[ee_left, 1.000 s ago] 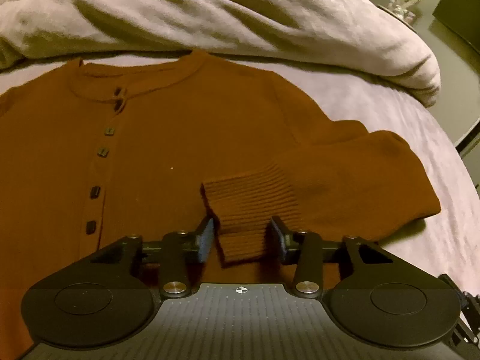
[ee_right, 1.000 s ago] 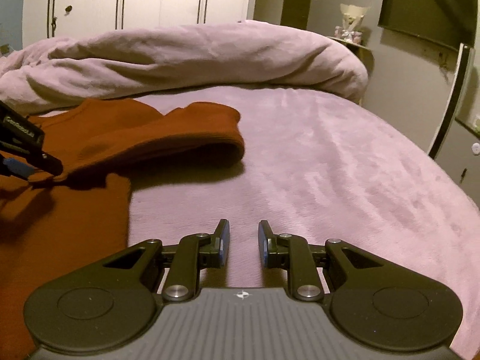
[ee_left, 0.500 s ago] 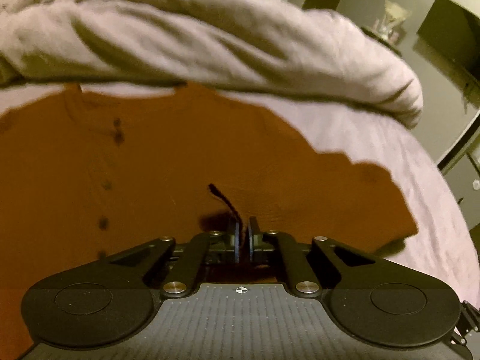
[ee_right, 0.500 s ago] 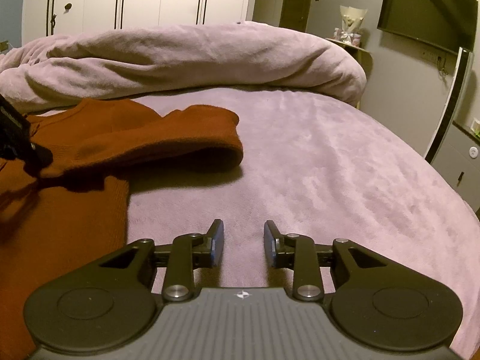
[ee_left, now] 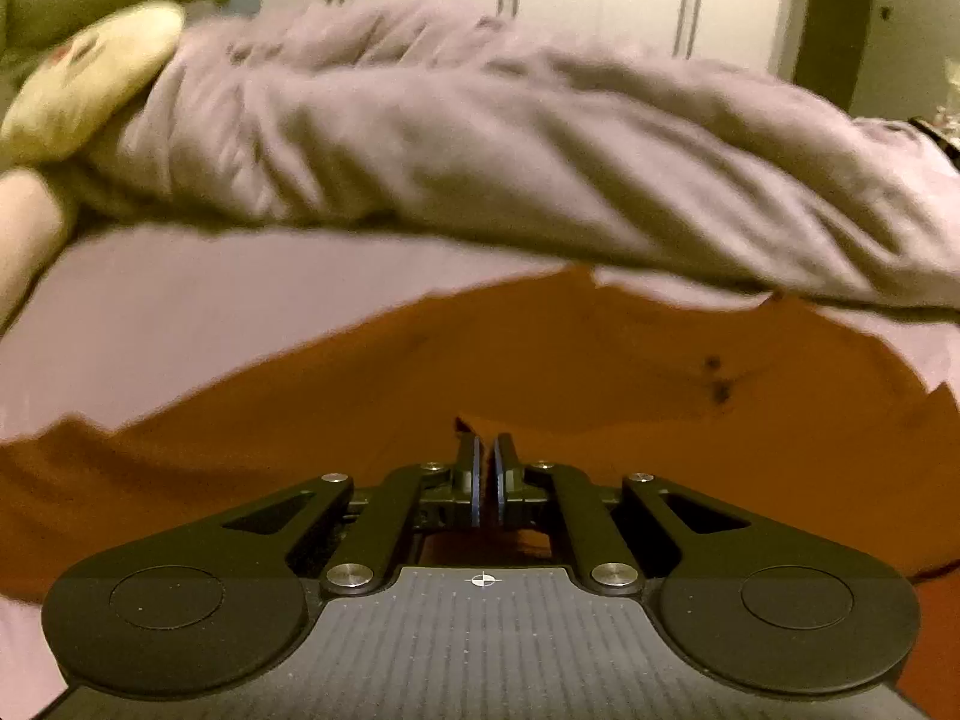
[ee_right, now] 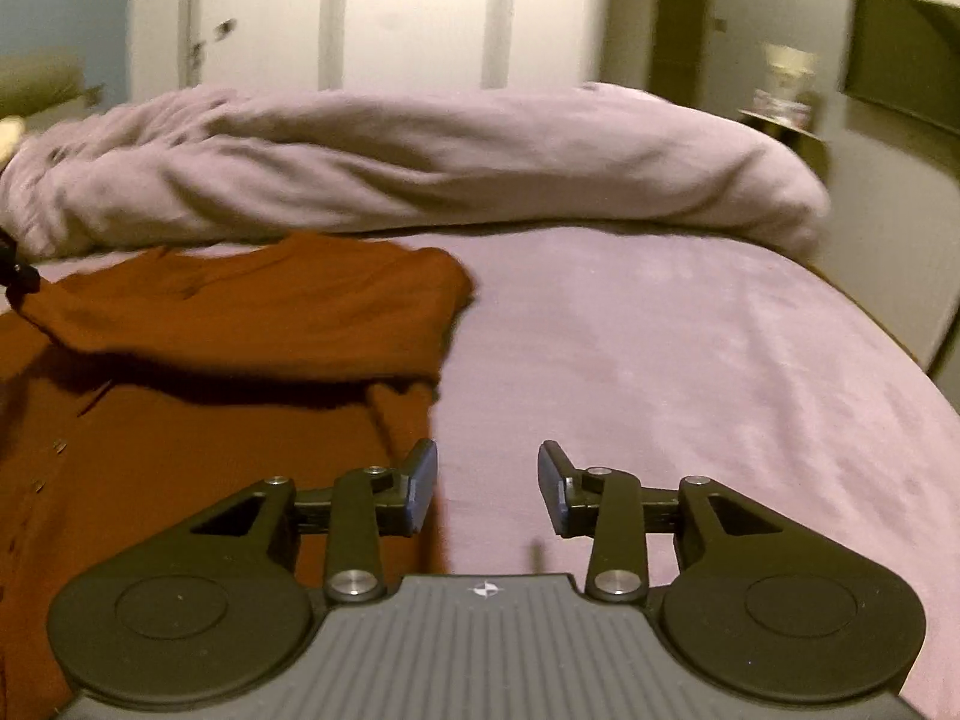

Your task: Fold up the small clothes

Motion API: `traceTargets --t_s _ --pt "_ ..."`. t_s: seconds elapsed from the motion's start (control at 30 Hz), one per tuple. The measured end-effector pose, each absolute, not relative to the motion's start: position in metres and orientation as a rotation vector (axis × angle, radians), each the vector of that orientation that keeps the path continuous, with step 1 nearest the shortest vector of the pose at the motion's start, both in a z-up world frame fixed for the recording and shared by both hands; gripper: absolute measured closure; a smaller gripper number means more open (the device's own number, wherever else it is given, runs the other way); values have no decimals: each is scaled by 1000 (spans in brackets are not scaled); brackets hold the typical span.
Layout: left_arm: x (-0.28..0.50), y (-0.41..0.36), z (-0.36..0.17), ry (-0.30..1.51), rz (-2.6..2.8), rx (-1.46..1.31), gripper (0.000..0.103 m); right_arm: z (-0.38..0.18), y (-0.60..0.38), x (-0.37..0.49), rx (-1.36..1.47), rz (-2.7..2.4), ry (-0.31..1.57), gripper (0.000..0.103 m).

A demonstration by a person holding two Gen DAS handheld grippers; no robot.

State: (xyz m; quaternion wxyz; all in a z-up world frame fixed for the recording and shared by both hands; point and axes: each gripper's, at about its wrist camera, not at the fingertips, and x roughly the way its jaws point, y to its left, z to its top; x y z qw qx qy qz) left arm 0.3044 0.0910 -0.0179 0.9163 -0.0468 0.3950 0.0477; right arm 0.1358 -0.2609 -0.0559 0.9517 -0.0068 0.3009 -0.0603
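Left gripper (ee_left: pixel 485 450) is clamped on a thin pinch of the rust cardigan (ee_right: pixel 198 450), spread on the bed (ee_right: pixel 690 360) near the duvet (ee_right: pixel 420 162), so the cuff could slip out and bunch the fold; right gripper (ee_right: pixel 487 474), just opening, is empty beside the cardigan's right edge.

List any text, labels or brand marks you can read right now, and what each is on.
No readable text in either view.
Left gripper body: a small round crosshair mark, no letters.
Right gripper body: a similar mark, blurred, no letters.
Cardigan: no tag or print showing; its buttons are blurred.
Pillow: a reddish print, too blurred to read.
Shelf items: too blurred to read.
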Motion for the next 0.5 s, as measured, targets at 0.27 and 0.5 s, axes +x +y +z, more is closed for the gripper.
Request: traceTargets --t_s 0.27,0.5 --pt "299 97 -45 876 82 -95 97 -58 -220 170 -88 -102 633 67" --pt "293 92 -42 864 51 -105 66 -66 -215 182 -98 -99 661 67"
